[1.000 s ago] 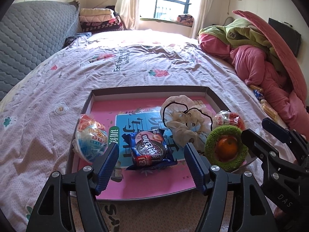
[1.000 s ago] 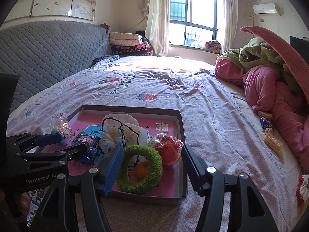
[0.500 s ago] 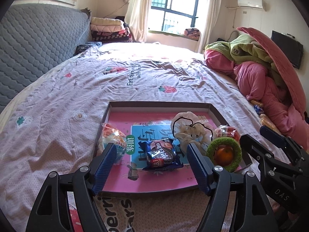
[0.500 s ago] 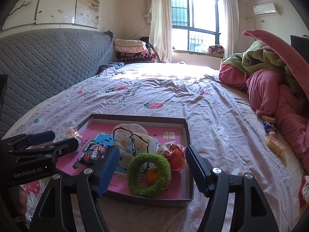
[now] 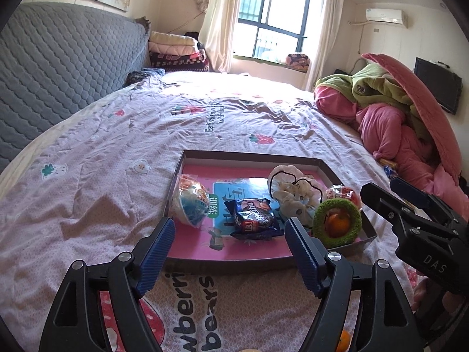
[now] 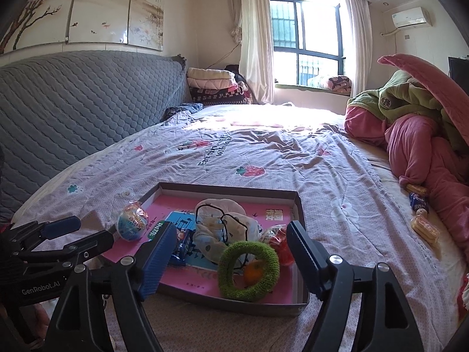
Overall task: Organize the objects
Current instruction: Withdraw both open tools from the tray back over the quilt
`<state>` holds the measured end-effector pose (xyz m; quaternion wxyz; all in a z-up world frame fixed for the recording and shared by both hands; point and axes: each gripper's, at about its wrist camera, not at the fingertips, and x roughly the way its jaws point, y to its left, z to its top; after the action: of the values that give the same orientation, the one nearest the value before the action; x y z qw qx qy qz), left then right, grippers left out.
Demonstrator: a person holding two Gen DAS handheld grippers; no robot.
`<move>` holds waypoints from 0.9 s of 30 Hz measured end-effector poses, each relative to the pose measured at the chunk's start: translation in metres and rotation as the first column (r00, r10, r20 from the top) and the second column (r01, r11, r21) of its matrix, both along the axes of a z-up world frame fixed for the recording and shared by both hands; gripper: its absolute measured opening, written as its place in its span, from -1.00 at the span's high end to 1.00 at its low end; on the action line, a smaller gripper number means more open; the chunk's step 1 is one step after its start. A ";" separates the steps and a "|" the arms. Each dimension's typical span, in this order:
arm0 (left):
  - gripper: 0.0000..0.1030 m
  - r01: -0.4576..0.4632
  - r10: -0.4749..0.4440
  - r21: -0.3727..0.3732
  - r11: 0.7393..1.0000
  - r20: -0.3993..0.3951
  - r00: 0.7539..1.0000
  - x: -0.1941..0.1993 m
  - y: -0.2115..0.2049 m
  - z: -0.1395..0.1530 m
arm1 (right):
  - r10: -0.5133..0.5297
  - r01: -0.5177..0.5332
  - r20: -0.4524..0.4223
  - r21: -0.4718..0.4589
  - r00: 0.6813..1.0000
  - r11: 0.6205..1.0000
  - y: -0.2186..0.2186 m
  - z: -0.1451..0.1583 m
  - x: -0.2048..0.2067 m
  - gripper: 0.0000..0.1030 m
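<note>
I hold my left gripper (image 5: 228, 242) and right gripper (image 6: 231, 249) angled down at the tray's (image 5: 249, 156) near edge, jaws just spread wide, empty; the snack packet (image 5: 253, 218) lies inside.

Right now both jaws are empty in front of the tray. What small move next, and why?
Probably swing the right gripper toward the snack packets lying loose beside the pink blanket; its jaws have just been opening, empty, and the tray already holds the rest.
</note>
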<state>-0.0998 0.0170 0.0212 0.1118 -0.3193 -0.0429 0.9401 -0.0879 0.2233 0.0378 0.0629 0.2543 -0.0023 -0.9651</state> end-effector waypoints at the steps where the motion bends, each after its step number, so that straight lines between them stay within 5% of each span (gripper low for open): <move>1: -0.53 0.002 -0.002 0.011 1.000 0.004 1.000 0.002 -0.001 -0.001 | 0.002 -0.002 -0.001 -0.001 1.000 1.000 0.000 0.001 0.001 -0.49; 5: -0.53 0.012 -0.012 0.030 0.999 -0.005 1.000 0.008 -0.005 0.002 | 0.006 -0.006 -0.008 0.008 1.000 1.000 -0.003 0.002 0.006 -0.49; 13: -0.53 0.027 -0.031 -0.088 0.996 -0.038 0.999 0.026 -0.003 -0.001 | 0.037 -0.036 -0.023 0.013 0.999 0.999 -0.009 0.005 0.018 -0.49; 27: -0.53 0.053 -0.054 -0.077 0.996 -0.002 0.999 0.039 -0.006 -0.005 | 0.108 -0.107 -0.018 0.030 0.994 0.994 -0.017 0.003 0.046 -0.49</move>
<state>-0.0607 0.0113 0.0162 0.1247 -0.3223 0.0020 0.9384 -0.0414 0.2060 0.0405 0.1113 0.2455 0.0258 -0.9626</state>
